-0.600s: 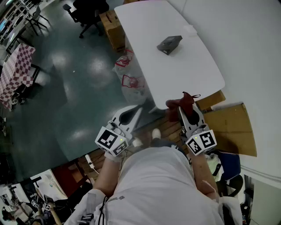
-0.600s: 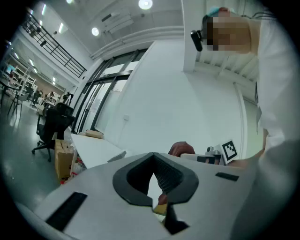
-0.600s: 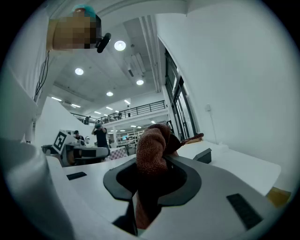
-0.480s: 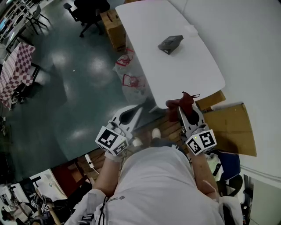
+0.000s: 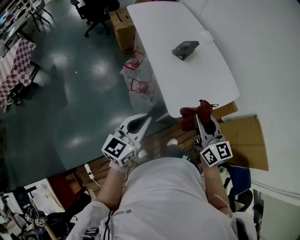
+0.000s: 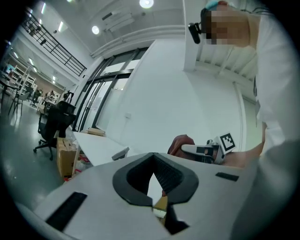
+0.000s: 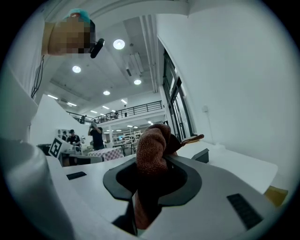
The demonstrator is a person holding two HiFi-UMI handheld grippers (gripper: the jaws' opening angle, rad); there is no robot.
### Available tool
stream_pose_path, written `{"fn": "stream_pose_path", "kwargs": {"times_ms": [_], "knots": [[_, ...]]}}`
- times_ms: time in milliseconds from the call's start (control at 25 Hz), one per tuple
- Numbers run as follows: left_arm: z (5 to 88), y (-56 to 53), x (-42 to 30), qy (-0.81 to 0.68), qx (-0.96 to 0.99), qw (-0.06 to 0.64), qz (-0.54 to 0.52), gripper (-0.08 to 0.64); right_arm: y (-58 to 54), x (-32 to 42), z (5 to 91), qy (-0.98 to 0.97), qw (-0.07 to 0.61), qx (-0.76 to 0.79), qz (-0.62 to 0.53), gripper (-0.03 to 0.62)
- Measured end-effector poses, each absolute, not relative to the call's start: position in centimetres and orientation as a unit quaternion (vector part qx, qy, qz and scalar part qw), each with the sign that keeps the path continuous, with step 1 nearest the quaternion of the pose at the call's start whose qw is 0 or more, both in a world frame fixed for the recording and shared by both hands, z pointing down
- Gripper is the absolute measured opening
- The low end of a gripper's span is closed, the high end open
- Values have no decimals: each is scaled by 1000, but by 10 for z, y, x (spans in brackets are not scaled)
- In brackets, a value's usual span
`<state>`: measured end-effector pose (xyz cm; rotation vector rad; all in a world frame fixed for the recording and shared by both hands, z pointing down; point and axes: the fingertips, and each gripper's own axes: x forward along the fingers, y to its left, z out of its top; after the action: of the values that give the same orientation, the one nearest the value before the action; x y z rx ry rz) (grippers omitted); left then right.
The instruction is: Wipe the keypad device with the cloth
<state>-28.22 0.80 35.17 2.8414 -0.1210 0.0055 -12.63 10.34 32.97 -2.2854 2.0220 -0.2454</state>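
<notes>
The dark grey keypad device lies on the white table, far ahead of both grippers; it also shows as a small dark block in the left gripper view and again as the keypad device in the right gripper view. My right gripper is shut on a dark red cloth, held just off the table's near end; the bunched cloth fills its jaws. My left gripper is shut and empty, held over the floor left of the table. The right gripper shows in the left gripper view.
A cardboard box and red-printed plastic bags sit on the floor left of the table. Flat cardboard lies right of the person. Office chairs stand further back. People stand far off in the hall.
The view has shifted slightly forward; both grippers and the cloth keep almost the same pose, the right one edging a little toward the table.
</notes>
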Motion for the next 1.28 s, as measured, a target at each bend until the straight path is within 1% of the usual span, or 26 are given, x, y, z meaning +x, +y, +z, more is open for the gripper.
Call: {"fn": "stream_pose_path", "kwargs": {"times_ms": [160, 280, 560, 800, 960, 1280], "knots": [[364, -2, -277, -65, 986, 153, 13, 11, 97, -94, 330, 645, 59, -757, -86, 98], [372, -8, -260, -80, 985, 150, 26, 11, 90, -62, 328, 644, 62, -758, -80, 98], [390, -29, -172, -155, 977, 139, 49, 12, 52, 55, 352, 671, 86, -729, -103, 98], [394, -45, -102, -217, 964, 140, 61, 12, 14, 134, 356, 709, 95, -689, -116, 98], [392, -52, -65, -249, 957, 132, 71, 14, -8, 171, 354, 734, 88, -663, -121, 98], [396, -69, -2, -279, 948, 118, 93, 15, -49, 233, 364, 755, 43, -643, -126, 98]]}}
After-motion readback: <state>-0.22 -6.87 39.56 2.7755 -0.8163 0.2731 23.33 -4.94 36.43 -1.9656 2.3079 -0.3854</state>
